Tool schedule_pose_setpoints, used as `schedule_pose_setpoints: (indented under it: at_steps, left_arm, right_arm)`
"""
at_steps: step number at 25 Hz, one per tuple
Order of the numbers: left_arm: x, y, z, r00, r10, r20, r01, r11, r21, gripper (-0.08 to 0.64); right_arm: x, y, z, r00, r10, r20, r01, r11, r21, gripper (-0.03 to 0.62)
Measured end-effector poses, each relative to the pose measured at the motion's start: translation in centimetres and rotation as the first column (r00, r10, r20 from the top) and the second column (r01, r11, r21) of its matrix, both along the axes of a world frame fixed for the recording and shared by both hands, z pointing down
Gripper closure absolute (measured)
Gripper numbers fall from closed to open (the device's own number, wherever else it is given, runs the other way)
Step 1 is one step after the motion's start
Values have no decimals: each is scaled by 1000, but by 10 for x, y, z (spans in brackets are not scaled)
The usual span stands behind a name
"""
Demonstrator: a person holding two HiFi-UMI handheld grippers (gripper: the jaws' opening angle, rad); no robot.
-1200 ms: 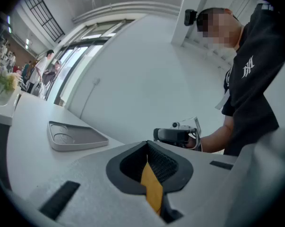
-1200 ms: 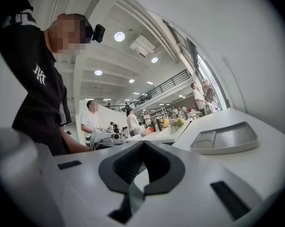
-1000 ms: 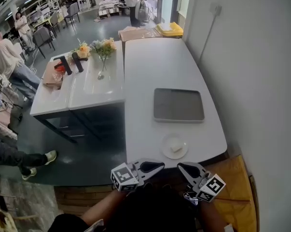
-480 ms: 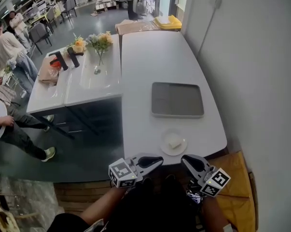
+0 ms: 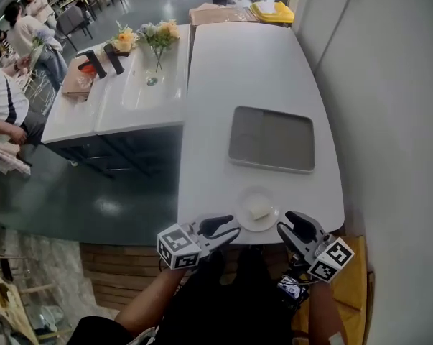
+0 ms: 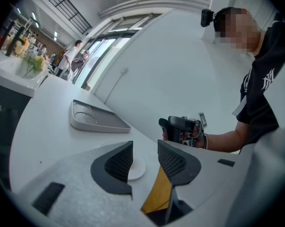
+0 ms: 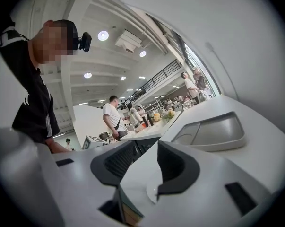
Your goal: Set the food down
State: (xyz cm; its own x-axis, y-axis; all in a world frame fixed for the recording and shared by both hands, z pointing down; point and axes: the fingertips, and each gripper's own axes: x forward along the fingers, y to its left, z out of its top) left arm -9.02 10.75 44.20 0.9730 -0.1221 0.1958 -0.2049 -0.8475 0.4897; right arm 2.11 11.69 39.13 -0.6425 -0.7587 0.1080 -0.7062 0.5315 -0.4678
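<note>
One piece of food [image 5: 260,212] is seen on a round white plate [image 5: 244,200], a little toward 4 o'clock of the plate's middle. It is a small, pale cream block, roughly rectangular, with a matte look; finer detail cannot be made out. The plate is set on the white table [image 5: 230,70] close to its near edge, at 6 o'clock from the grey tray [image 5: 272,139], and apart from it.

In the head view the left gripper [image 5: 230,226] is held at 8 o'clock of the plate, its tips just beside the rim; whether they touch it cannot be told. The right gripper [image 5: 294,223] is held at 4 o'clock of the plate, near the table edge.

Both pairs of jaws have just been opening and are now parted, with nothing gripped. In the left gripper view part of the plate is seen through the gap, beyond the pads. In the right gripper view the plate's edge is seen below the right-hand jaw, and the tray lies farther off at 2 o'clock.
</note>
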Motion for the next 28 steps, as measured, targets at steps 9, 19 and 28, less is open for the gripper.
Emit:
schedule_pose_setpoints:
  at_steps: [9, 19, 28]
  left_arm:
    - [3, -35, 39, 975, -184, 125, 190, 981, -40, 425]
    - [2, -40, 72, 928, -265, 261, 297, 950, -93, 400]
    - [-7, -56, 95, 906, -225, 358, 295, 943, -156, 382]
  right_arm:
    - [37, -47, 35, 993, -116, -11, 115, 991, -66, 451]
    - [39, -57, 88, 978, -208, 7, 205, 957, -206, 416]
    - [42, -62, 123, 975, -197, -107, 149, 925, -350, 407]
